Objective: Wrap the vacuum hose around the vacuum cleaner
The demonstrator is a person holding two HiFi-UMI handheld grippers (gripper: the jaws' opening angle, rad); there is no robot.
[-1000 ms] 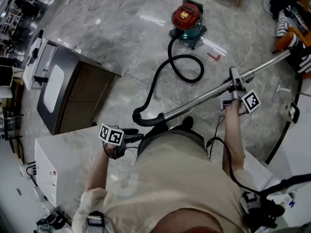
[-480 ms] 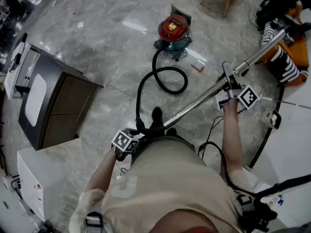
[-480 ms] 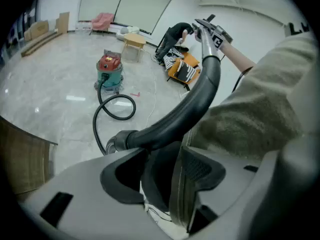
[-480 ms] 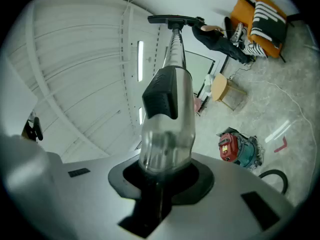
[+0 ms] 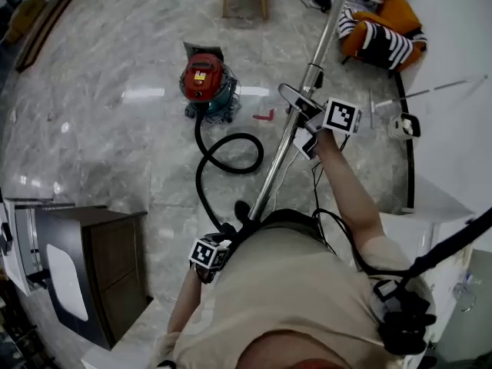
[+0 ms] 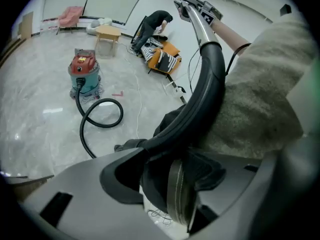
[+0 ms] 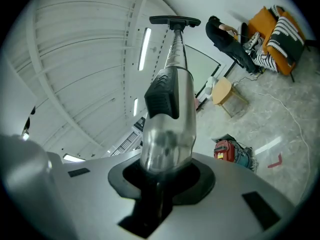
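We are holding the wand end of the vacuum in both tools, and the wrapping itself is not yet begun. Our left gripper (image 6: 172, 184) is clamping the black curved handle (image 6: 205, 99) where the hose joins it, its jaws pressing on that dark part close against our body. Our right gripper (image 7: 160, 176) is clamping the metal tube (image 7: 167, 129) higher up, with its jaws closed round it. The tube is pointing up and away from us, with the floor nozzle (image 7: 175, 20) in the air at its far end.

The vacuum cleaner (image 5: 204, 83) is standing on the floor (image 5: 100, 144) well apart from us, with nothing wound on its body. The hose (image 5: 201, 177) is running from its base, lying in one loose loop on the floor beside it, then trailing toward our feet and up to the handle.

So we are judging that only the pick-up is done. We are yet to carry the wand over to the machine and lay the hose around the body turn by turn, and its whole length is waiting for that.
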